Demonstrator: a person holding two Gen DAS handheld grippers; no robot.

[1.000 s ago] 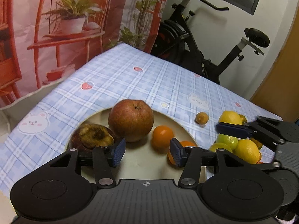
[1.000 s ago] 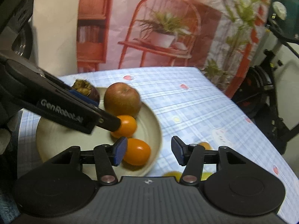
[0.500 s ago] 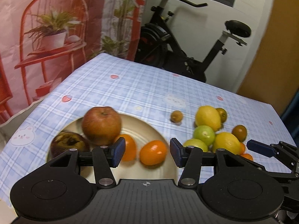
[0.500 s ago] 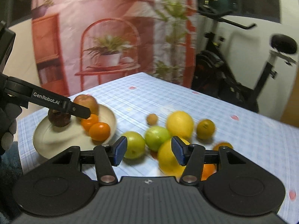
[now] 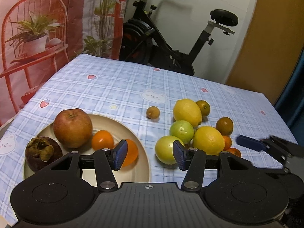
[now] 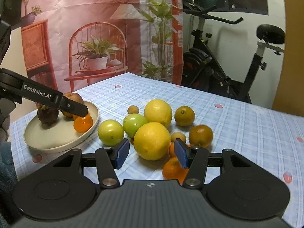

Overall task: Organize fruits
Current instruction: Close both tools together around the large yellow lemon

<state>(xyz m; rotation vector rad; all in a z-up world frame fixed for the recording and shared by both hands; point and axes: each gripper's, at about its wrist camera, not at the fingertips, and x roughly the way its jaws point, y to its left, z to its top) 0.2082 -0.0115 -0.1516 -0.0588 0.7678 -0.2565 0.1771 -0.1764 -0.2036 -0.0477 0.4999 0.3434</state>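
Two yellow lemons point(image 6: 152, 140) head the loose fruit pile, the nearer just ahead of the right gripper point(image 6: 151, 153), spread and empty. Left gripper point(image 5: 150, 154), also parted, hovers over the cream round plate's point(image 5: 144, 163) edge, holding nothing.

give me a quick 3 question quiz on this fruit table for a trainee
1. True or false: the apple lies on the plate.
2. Which fruit sits alone on the cloth between the plate and the pile? A) small brown fruit B) banana C) pear
3. Fill in: the right tool is open, and straight ahead of its gap lies the big yellow ____.

Key: 1 true. 2 A. 3 lemon.
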